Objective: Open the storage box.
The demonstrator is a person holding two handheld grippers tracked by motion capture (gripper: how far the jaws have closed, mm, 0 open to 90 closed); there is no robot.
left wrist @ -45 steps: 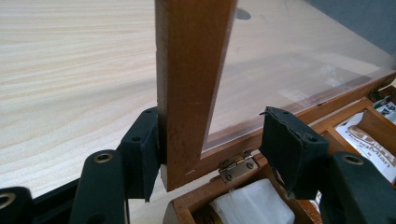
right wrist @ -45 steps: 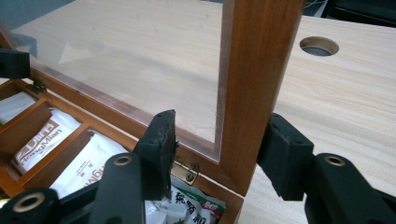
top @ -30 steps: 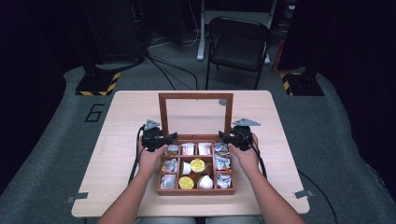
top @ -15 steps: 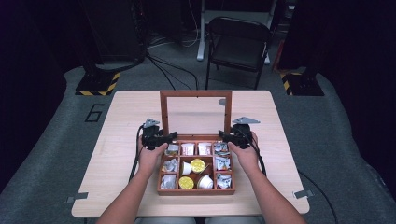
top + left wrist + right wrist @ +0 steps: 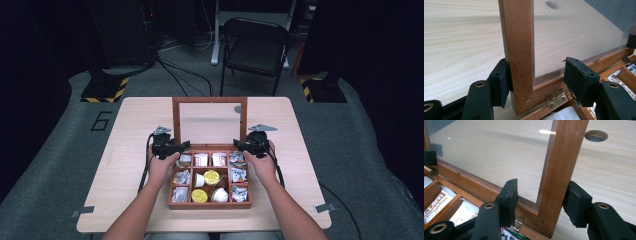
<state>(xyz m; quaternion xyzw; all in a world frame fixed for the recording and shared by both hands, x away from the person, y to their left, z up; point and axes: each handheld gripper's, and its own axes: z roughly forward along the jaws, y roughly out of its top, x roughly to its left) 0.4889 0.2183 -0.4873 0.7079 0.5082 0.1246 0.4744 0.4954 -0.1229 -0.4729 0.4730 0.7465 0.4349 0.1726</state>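
Left claw point(image 5: 534, 82) loosened around lid point(image 5: 209, 118) frame's left post, outer pad seemingly touching, right claw point(image 5: 540, 203) likewise open astride right post

Black two-jaw tongs point(image 5: 182, 145) with brass-ringed screws, grey three-cornered top plates, trailing black cables; bare forearms.

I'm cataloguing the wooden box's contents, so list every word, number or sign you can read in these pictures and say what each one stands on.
"HengMian": on a white sachet with brown print in a compartment of the brown wooden compartment box, right gripper view.
"6": painted dark on the grey floor mat left of the light wooden table, high view.
Print on the other white sachets and the yellow-lidded cups: too small to read.
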